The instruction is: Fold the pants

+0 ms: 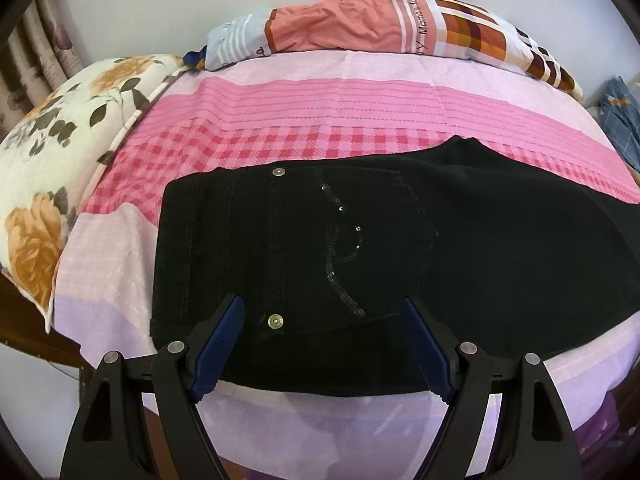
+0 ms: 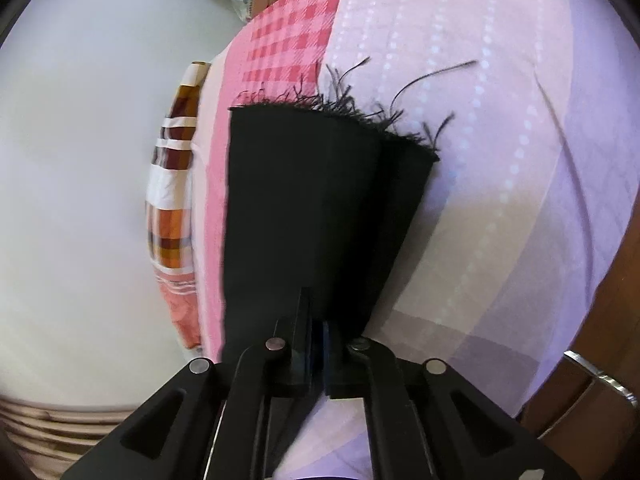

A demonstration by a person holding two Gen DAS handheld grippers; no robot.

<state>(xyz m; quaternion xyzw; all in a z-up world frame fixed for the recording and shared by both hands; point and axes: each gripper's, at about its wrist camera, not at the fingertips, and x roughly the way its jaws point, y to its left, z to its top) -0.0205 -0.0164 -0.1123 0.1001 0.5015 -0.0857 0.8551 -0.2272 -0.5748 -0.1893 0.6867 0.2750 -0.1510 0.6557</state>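
Black pants [image 1: 360, 240] lie flat across the pink bed, waistband at the left, a sequined back pocket and two metal buttons facing up. My left gripper [image 1: 320, 320] is open, its blue pads [image 1: 222, 344] spread over the near edge of the waist part, apart from the cloth. In the right wrist view the stacked legs [image 2: 312, 208] run away from me to frayed hems [image 2: 344, 108]. My right gripper [image 2: 316, 328] is shut on the pants legs near their edge.
The pink checked and lilac bedsheet [image 1: 320, 104] covers the bed. A floral pillow [image 1: 52, 152] lies at the left, a folded patterned quilt [image 1: 380, 28] at the far edge, blue checked cloth [image 1: 620, 116] at the right. A brown wooden bed frame [image 2: 592, 360] shows at the right.
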